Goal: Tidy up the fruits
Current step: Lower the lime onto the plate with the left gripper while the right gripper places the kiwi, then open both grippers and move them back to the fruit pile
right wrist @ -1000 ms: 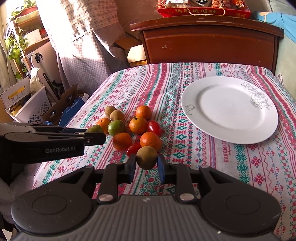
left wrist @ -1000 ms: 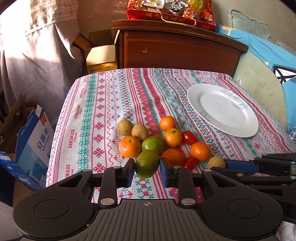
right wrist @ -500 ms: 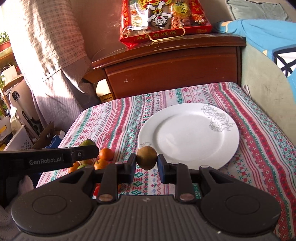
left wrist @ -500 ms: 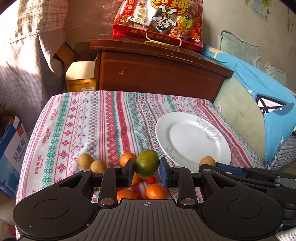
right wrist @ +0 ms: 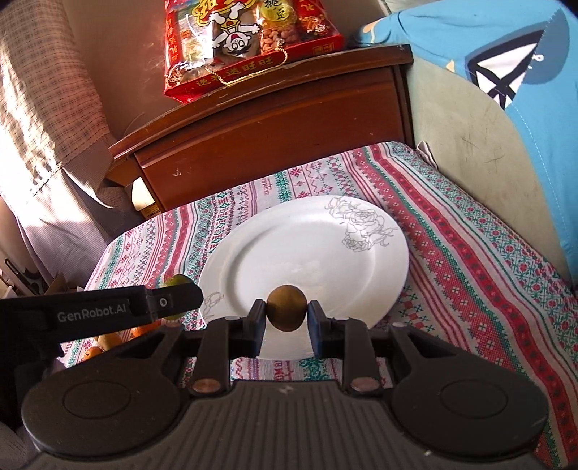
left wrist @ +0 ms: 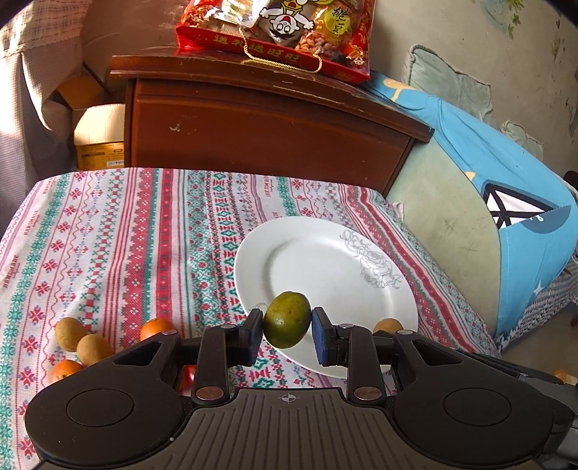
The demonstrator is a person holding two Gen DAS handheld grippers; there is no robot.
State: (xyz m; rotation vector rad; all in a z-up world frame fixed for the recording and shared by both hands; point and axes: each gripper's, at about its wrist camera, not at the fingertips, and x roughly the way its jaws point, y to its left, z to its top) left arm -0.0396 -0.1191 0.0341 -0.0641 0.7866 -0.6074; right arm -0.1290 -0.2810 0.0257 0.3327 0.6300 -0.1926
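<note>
My left gripper (left wrist: pixel 287 334) is shut on a green citrus fruit (left wrist: pixel 287 320) and holds it above the near left rim of the white plate (left wrist: pixel 325 267). My right gripper (right wrist: pixel 287 327) is shut on a brown kiwi (right wrist: pixel 287 312) and holds it over the near part of the plate (right wrist: pixel 307 253). The kiwi also shows in the left wrist view (left wrist: pixel 387 325), and the green fruit in the right wrist view (right wrist: pixel 177 281). Two more brown kiwis (left wrist: pixel 81 341) and oranges (left wrist: pixel 157 328) lie on the patterned tablecloth (left wrist: pixel 144 235) at the left.
A dark wooden cabinet (left wrist: pixel 267 123) stands behind the table with a red snack bag (left wrist: pixel 281 32) on top. A blue and green cushioned seat (left wrist: pixel 487 202) lies to the right. A cardboard box (left wrist: pixel 99 139) and a curtain stand at the back left.
Both grippers have moved forward and right from the fruit pile toward the plate, each carrying its fruit. The pile has dropped to the lower left of the views.
</note>
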